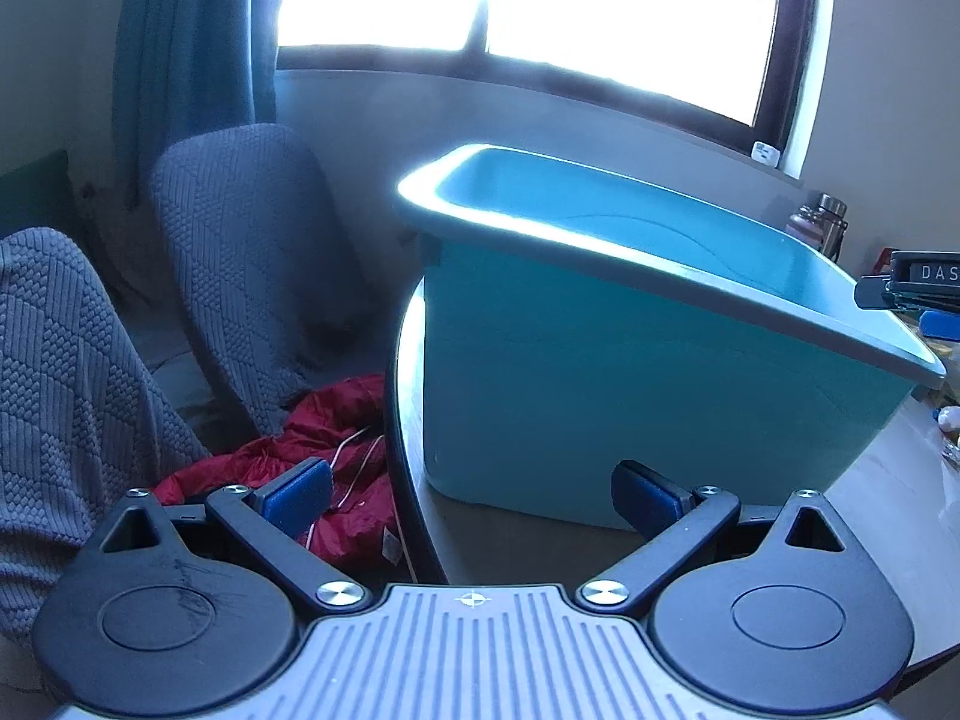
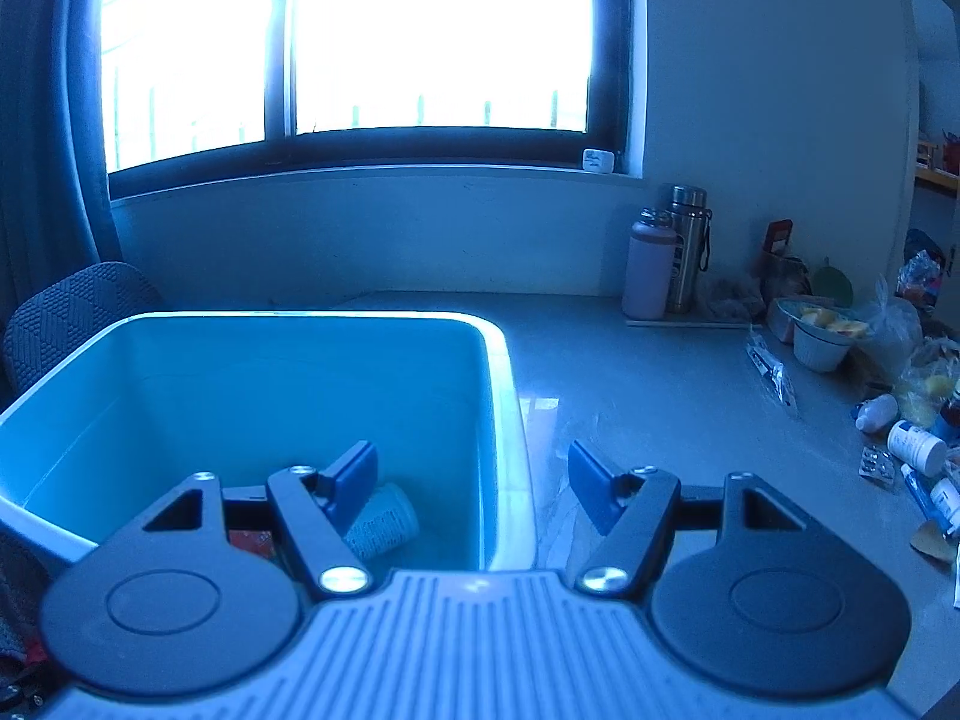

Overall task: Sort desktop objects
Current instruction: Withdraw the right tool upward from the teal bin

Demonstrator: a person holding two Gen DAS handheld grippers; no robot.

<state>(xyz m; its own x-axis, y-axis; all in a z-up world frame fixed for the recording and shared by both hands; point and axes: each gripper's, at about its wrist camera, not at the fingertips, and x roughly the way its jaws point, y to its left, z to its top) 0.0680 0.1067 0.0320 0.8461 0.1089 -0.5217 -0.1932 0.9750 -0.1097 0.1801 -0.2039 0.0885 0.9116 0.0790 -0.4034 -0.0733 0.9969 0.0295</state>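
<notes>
Item: sorting in progress, part done by our judgement.

Left gripper point(image 1: 471, 495): we hold it wide apart and empty, low at the table edge point(image 1: 403, 420). The teal bin point(image 1: 600, 372) stands just ahead and to its right, outer wall facing us; off to its left, past the edge, a red garment point(image 1: 336, 426) lies below with two grey knitted chairs point(image 1: 240, 252) beyond.

Right gripper point(image 2: 474, 480): we hold it wide apart as well, nothing between its pads. It hangs over the bin's right rim point(image 2: 501, 396), its left finger above the bin interior, its right finger above bare table point(image 2: 648, 372).

Sorted so far: a small paper cup point(image 2: 384, 519) lies on its side in the bin beneath the left finger; something red beside it, mostly hidden, we cannot identify.

Left to sort: far to the right of the right gripper, a white pill bottle point(image 2: 915, 447), a blister pack point(image 2: 877, 462), tubes, bags and a bowl point(image 2: 819, 342); two flasks point(image 2: 666, 258) ahead at the wall.

Room: open tabletop between bin and clutter; the bin's rim and the table's curved edge are the hazards, we judge.
</notes>
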